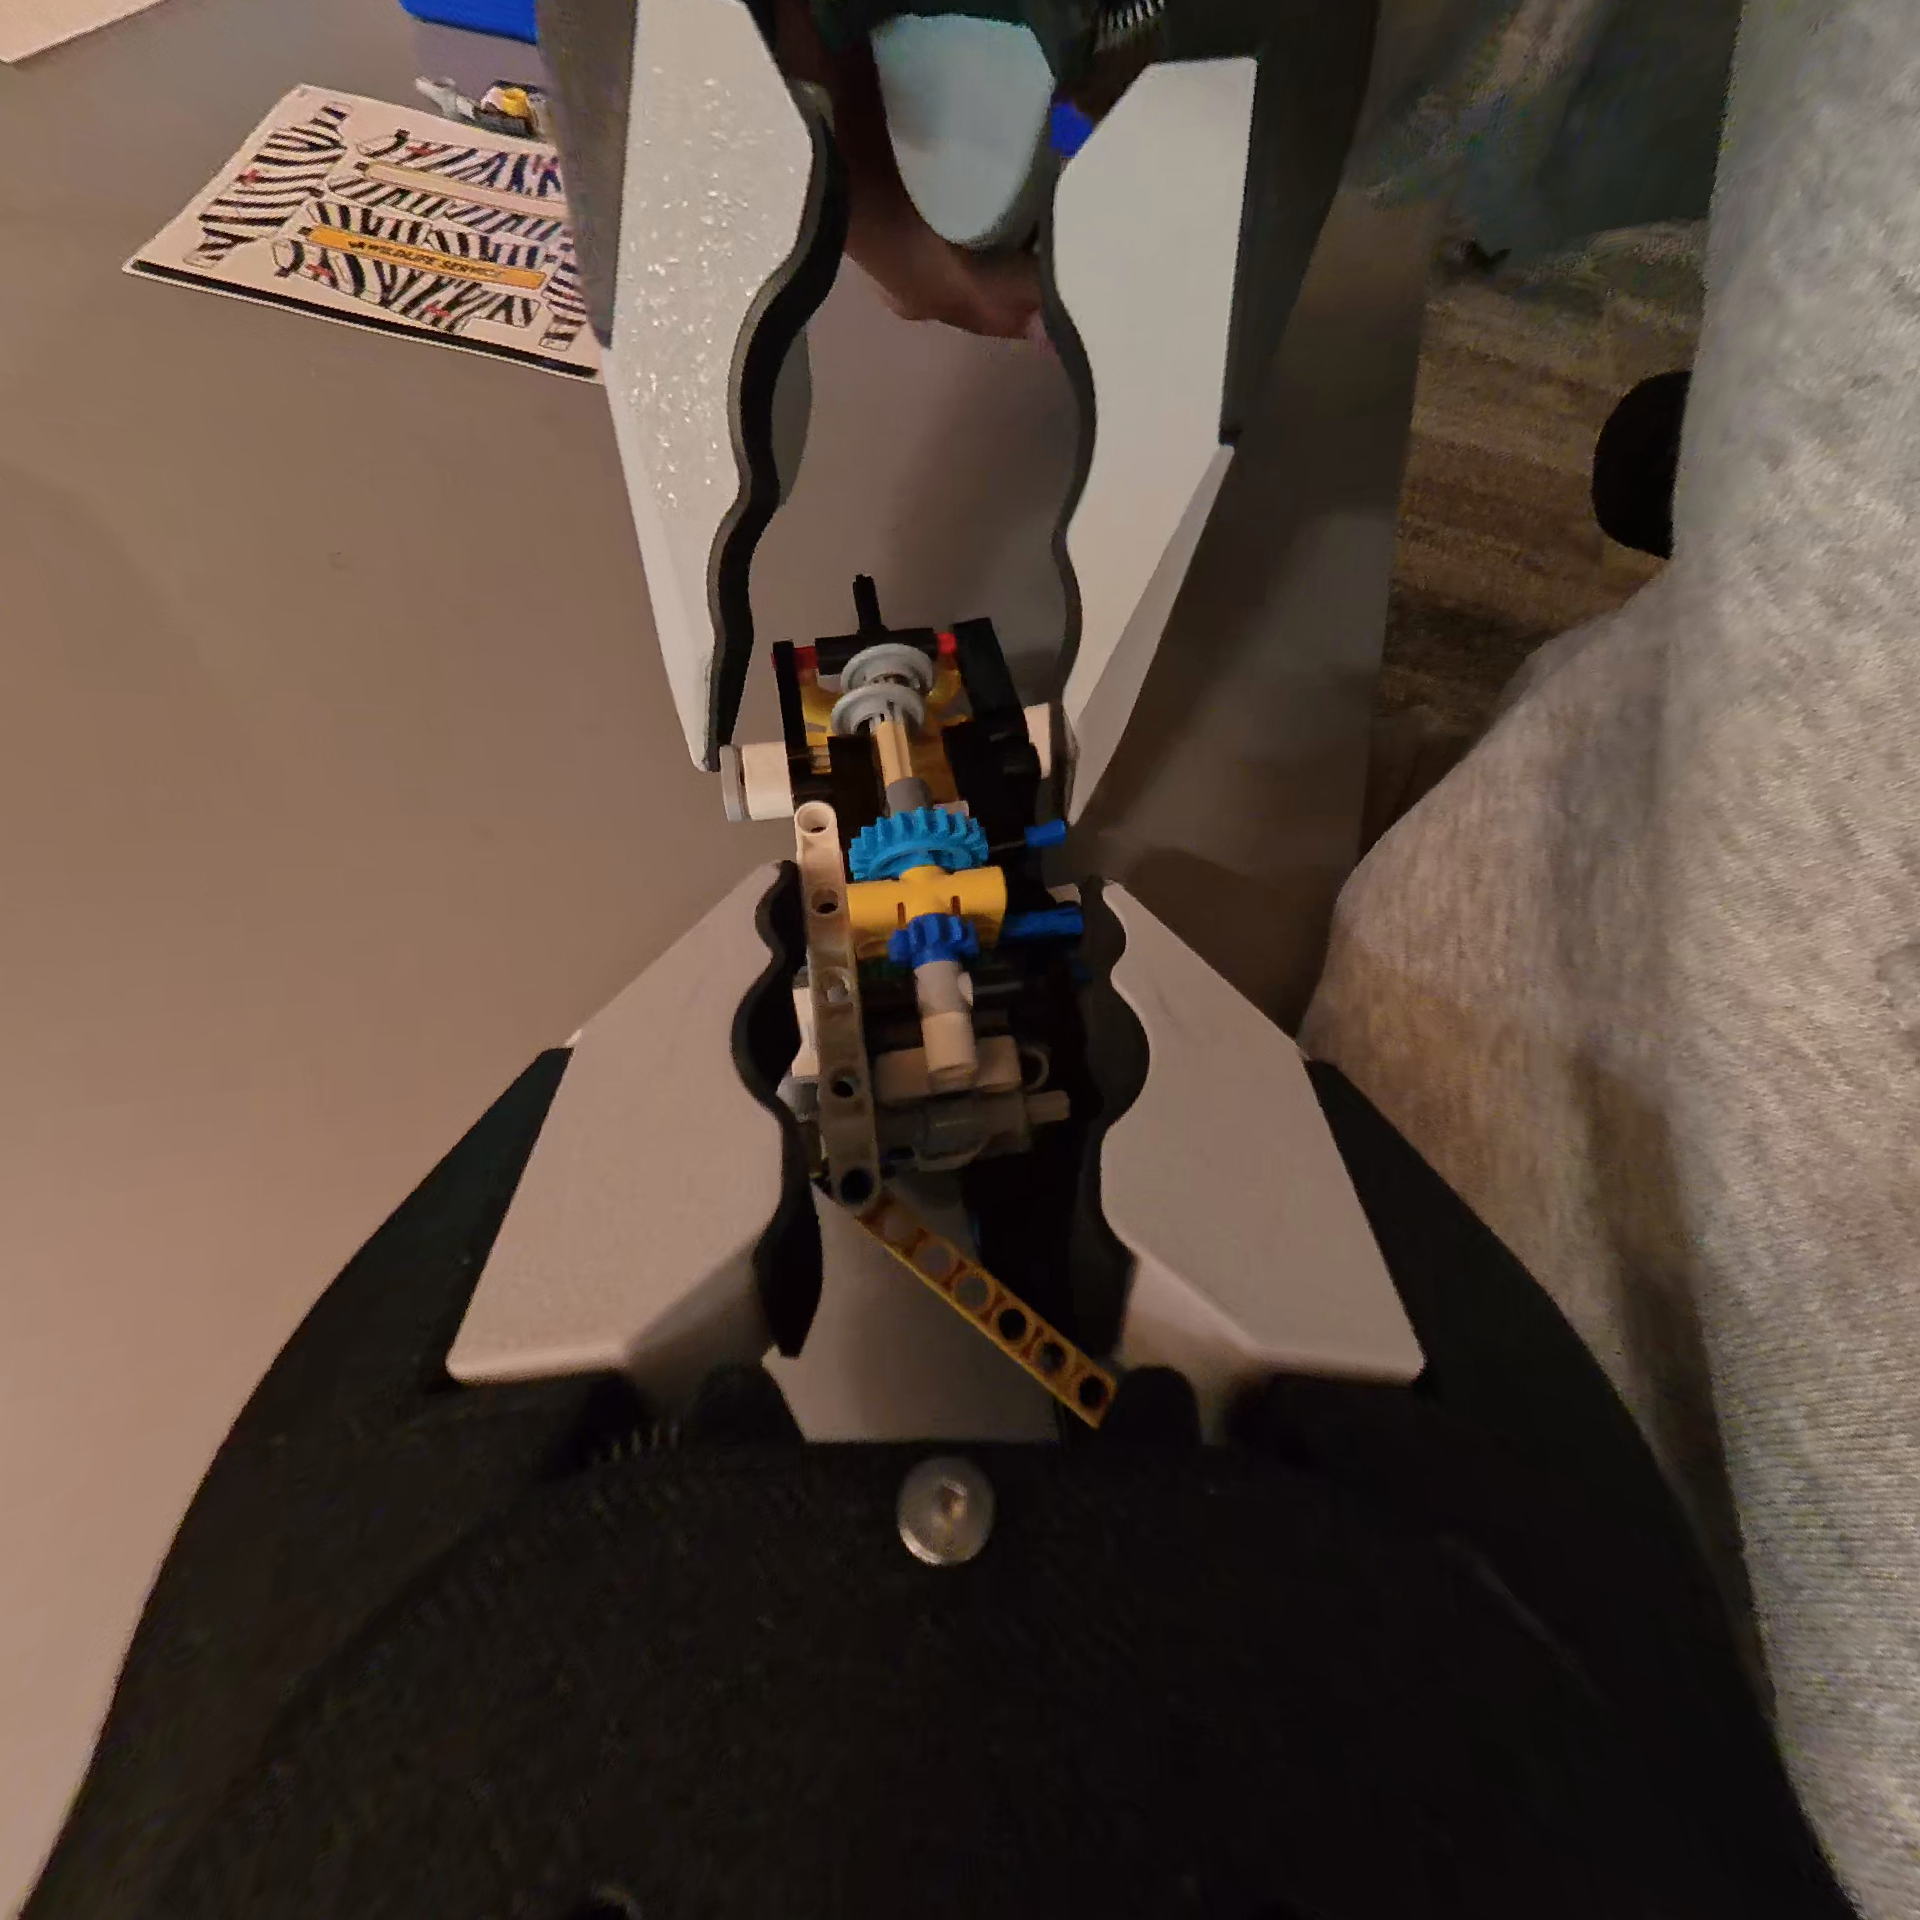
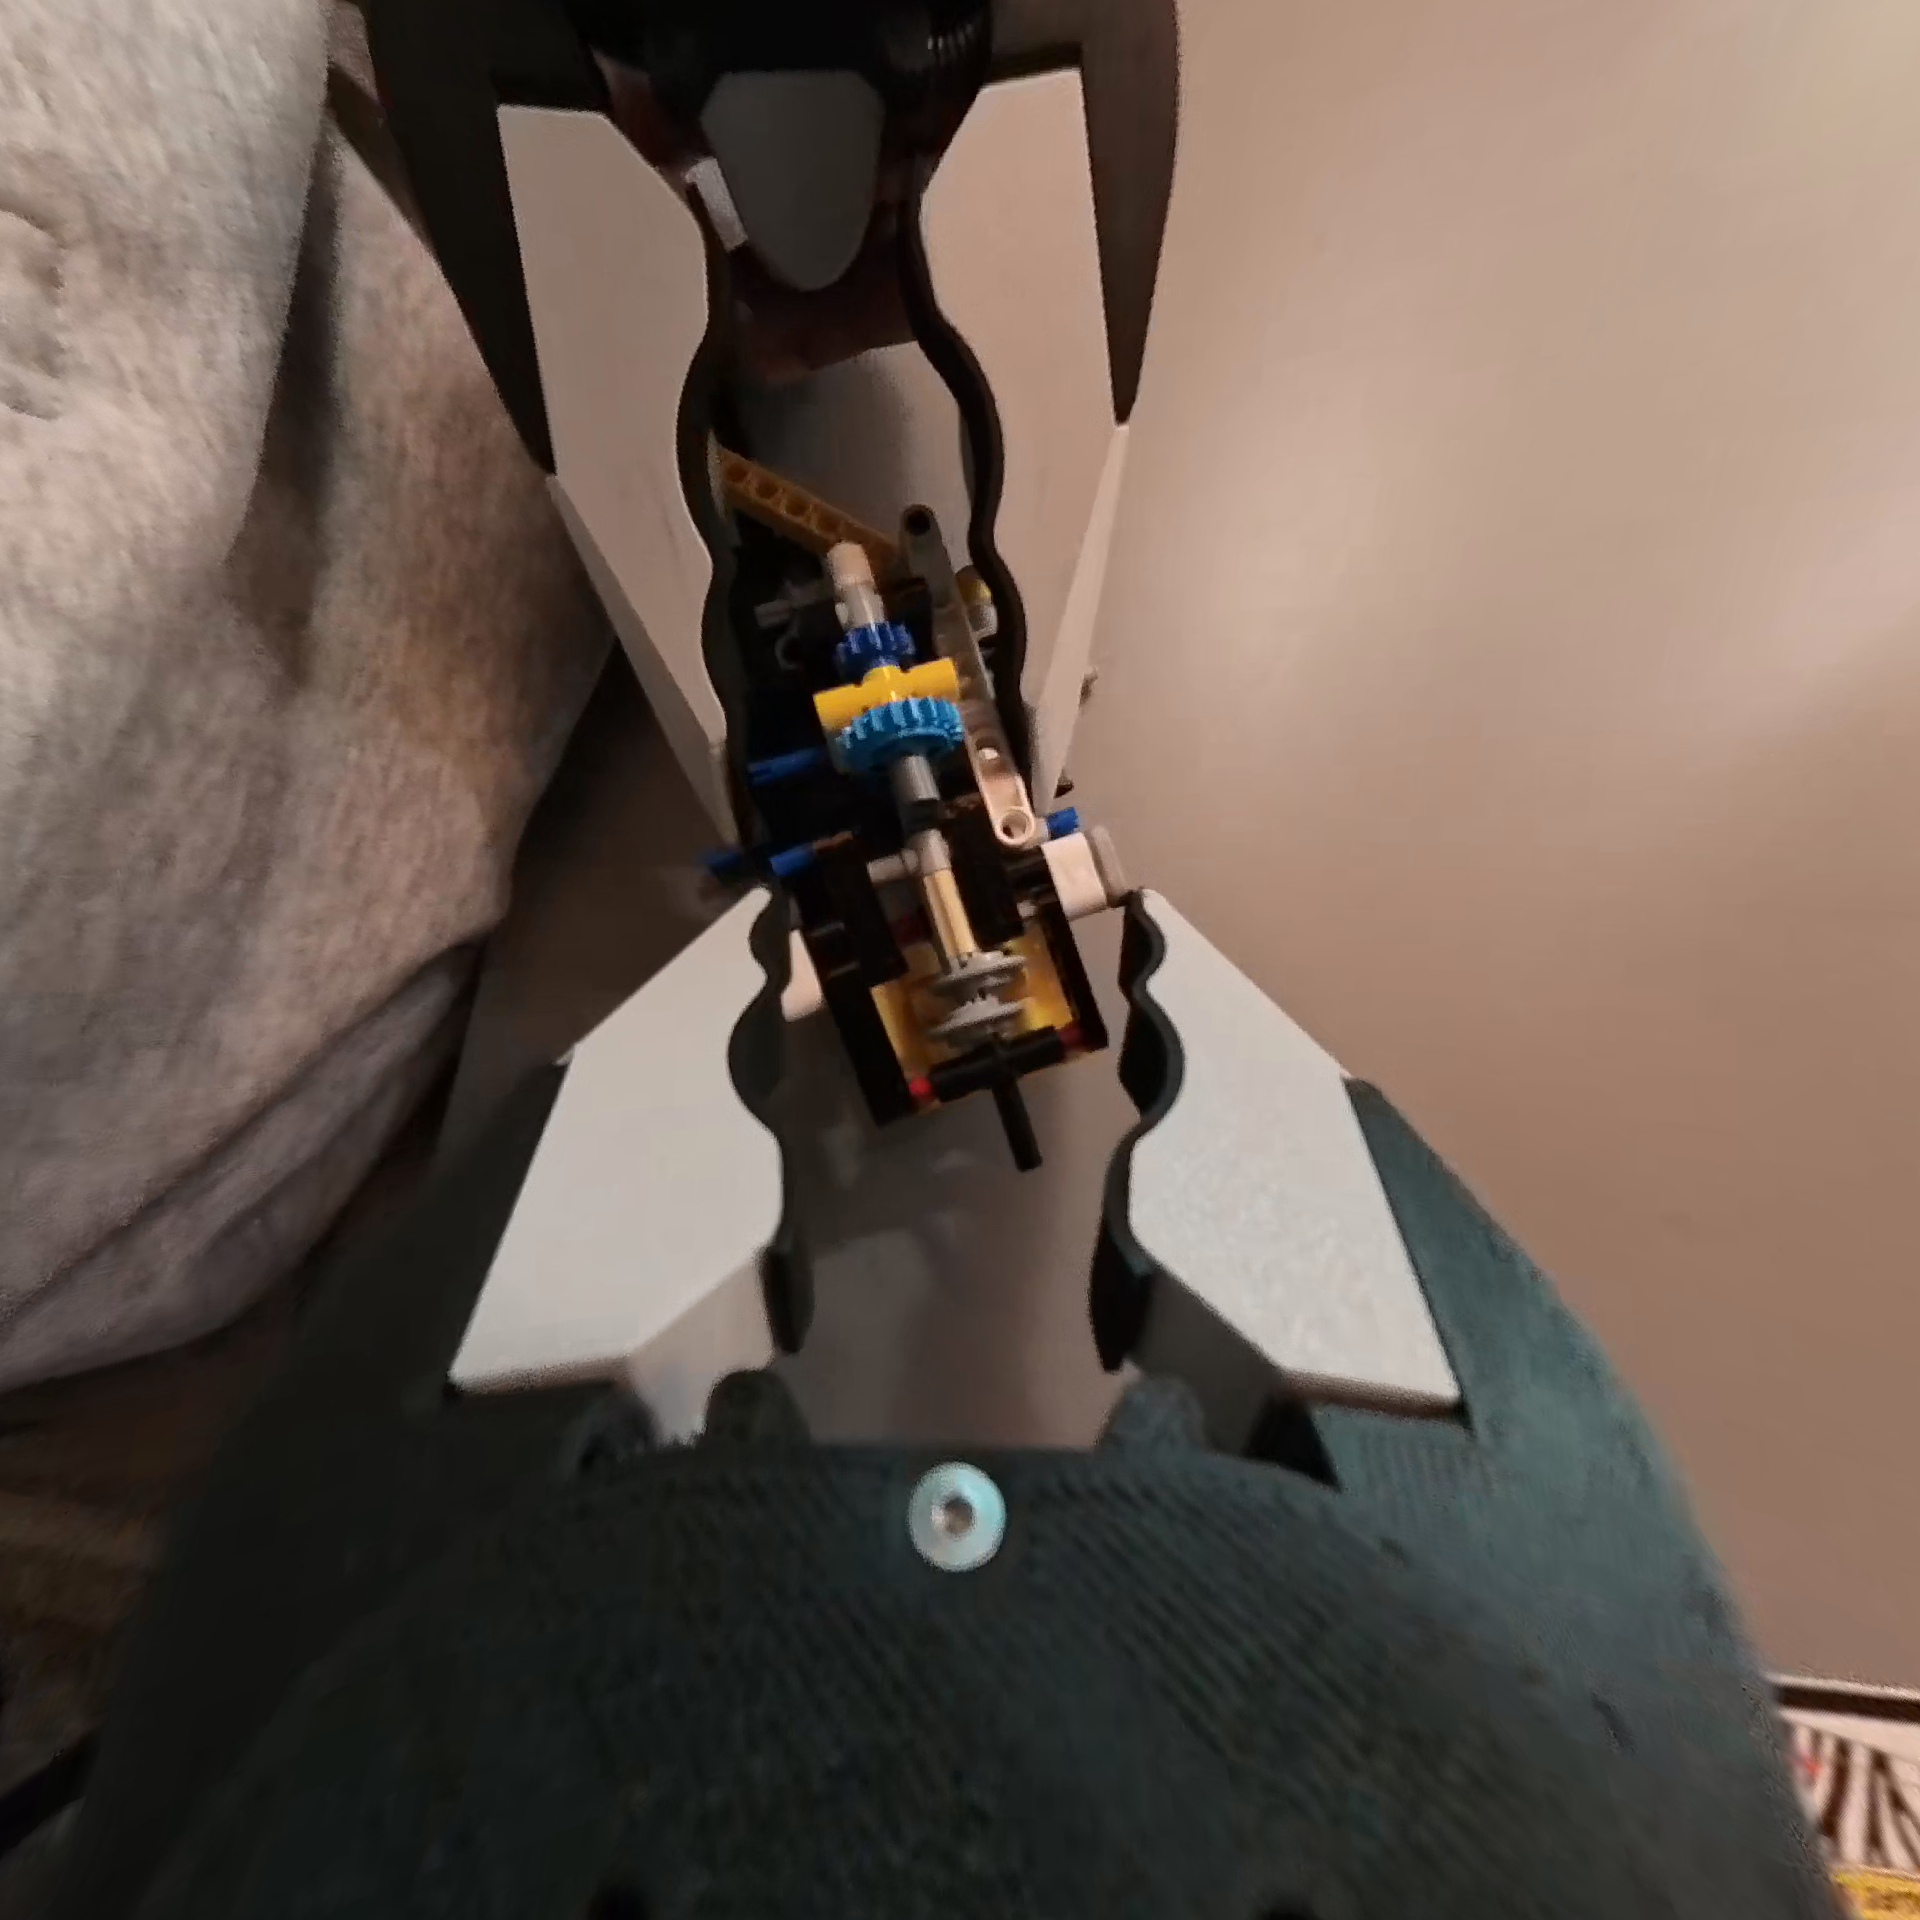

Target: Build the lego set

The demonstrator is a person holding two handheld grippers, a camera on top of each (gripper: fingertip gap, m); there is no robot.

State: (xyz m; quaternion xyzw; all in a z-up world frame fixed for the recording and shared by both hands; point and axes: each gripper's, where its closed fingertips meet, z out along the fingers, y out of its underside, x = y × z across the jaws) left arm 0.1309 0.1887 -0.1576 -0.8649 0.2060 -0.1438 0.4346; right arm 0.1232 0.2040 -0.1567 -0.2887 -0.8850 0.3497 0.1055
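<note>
A small lego assembly (image 1: 925, 883) of black frame beams, yellow parts, blue gears and a long axle is held in the air between my two grippers, which face each other. My left gripper (image 1: 935, 904) is shut on its near end, where a grey beam and a loose-hanging yellow beam (image 1: 987, 1299) stick out. My right gripper (image 1: 894, 748) comes in from the far side, its tips against the white pin ends of the other end. In the right wrist view my right gripper (image 2: 951, 904) closes on the black and yellow end of the assembly (image 2: 935, 935), and my left gripper (image 2: 883, 748) clamps the far part.
A zebra-striped sticker sheet (image 1: 364, 229) lies on the grey-brown table (image 1: 312, 727) at the far left, its corner also in the right wrist view (image 2: 1860, 1797). A small bag of parts (image 1: 488, 104) lies behind it. Grey clothing (image 1: 1662, 935) is close on the right.
</note>
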